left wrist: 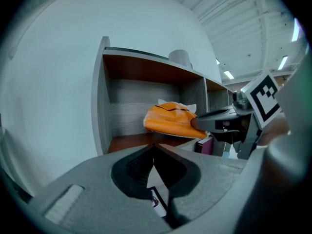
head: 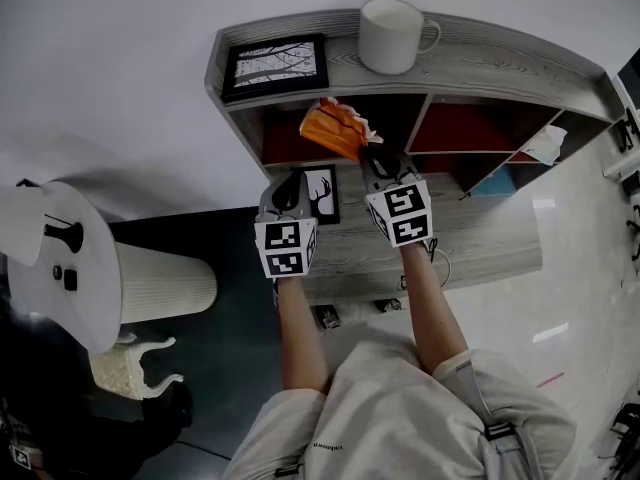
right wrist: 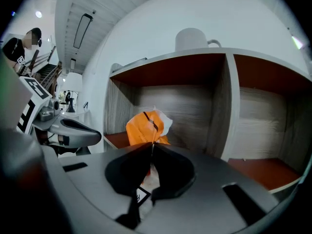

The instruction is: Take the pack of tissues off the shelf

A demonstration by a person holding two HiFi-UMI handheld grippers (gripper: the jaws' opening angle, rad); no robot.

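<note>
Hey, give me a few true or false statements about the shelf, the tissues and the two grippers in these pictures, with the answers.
1. The right gripper is shut on the orange pack of tissues. True.
2. The left gripper grips the pack too. False: its jaws are together with nothing between them, and it is apart from the pack.
3. A white mug stands on top of the shelf. True.
4. The mug is the only thing on the shelf top. False: a framed picture is up there too, to the mug's left in the head view.
</note>
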